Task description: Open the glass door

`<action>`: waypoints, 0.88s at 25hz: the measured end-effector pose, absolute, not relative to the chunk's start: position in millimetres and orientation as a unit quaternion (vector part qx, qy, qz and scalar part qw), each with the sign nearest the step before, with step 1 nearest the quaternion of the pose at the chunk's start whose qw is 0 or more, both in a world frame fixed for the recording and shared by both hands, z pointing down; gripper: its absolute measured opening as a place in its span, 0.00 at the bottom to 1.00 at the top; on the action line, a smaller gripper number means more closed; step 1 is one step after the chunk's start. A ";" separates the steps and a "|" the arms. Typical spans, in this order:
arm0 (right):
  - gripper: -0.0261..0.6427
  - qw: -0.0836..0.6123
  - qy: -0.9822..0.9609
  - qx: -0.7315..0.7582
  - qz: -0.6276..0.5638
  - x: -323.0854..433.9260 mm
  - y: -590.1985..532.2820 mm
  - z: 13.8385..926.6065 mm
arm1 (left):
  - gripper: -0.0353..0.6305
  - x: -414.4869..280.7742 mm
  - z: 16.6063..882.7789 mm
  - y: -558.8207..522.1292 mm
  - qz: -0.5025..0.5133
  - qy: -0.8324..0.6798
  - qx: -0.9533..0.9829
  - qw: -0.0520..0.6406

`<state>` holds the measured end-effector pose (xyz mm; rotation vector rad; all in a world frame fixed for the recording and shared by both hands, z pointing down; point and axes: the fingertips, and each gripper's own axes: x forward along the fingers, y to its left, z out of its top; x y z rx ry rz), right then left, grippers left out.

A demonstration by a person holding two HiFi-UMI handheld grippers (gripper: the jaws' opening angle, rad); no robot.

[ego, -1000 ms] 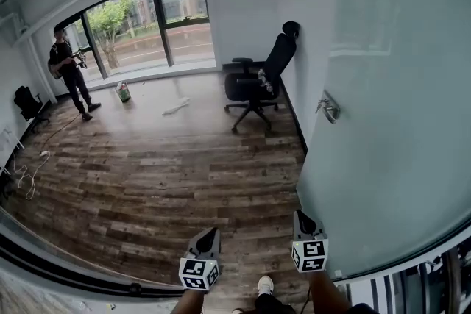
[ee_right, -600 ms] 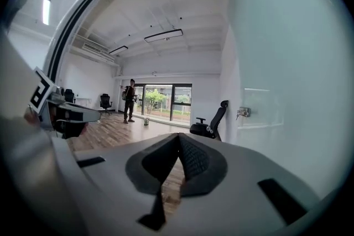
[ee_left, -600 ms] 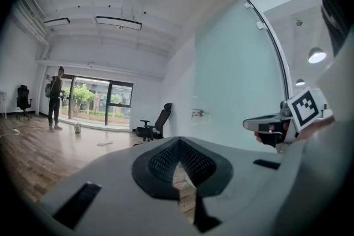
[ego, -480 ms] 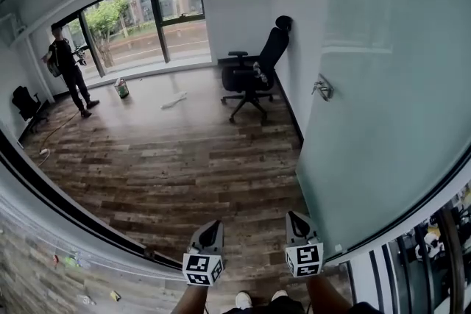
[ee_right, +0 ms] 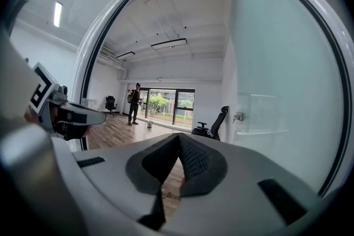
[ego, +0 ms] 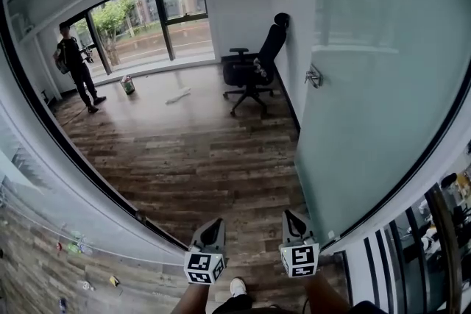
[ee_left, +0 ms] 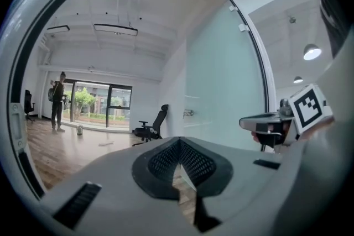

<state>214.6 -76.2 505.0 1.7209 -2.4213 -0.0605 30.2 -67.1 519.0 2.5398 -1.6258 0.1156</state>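
Observation:
The frosted glass door (ego: 368, 129) stands swung open into the room on the right, its metal handle (ego: 313, 76) far ahead of both grippers. My left gripper (ego: 213, 223) and right gripper (ego: 289, 215) are held side by side at the threshold, pointing into the room, both shut and empty. In the left gripper view the shut left gripper (ee_left: 180, 141) points toward the door (ee_left: 221, 91) and its handle (ee_left: 188, 113). The right gripper view shows the shut right gripper (ee_right: 179, 136), with the handle (ee_right: 239, 116) small and distant.
The black door frame (ego: 73, 151) arcs down the left side beside a glass wall. A black office chair (ego: 254, 70) stands by the far wall near the door's edge. A person (ego: 76, 66) stands at the far windows, beside a small bucket (ego: 128, 84). The floor is wood.
Both grippers have drawn back together toward the doorway. The black frame and glass wall have slid into view on the left, and the handle and chair look farther away.

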 end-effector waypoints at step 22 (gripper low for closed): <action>0.06 0.064 -0.821 0.565 -0.049 242.6 79.6 466.6 | 0.06 85.2 493.8 85.4 0.036 -0.534 0.843 0.051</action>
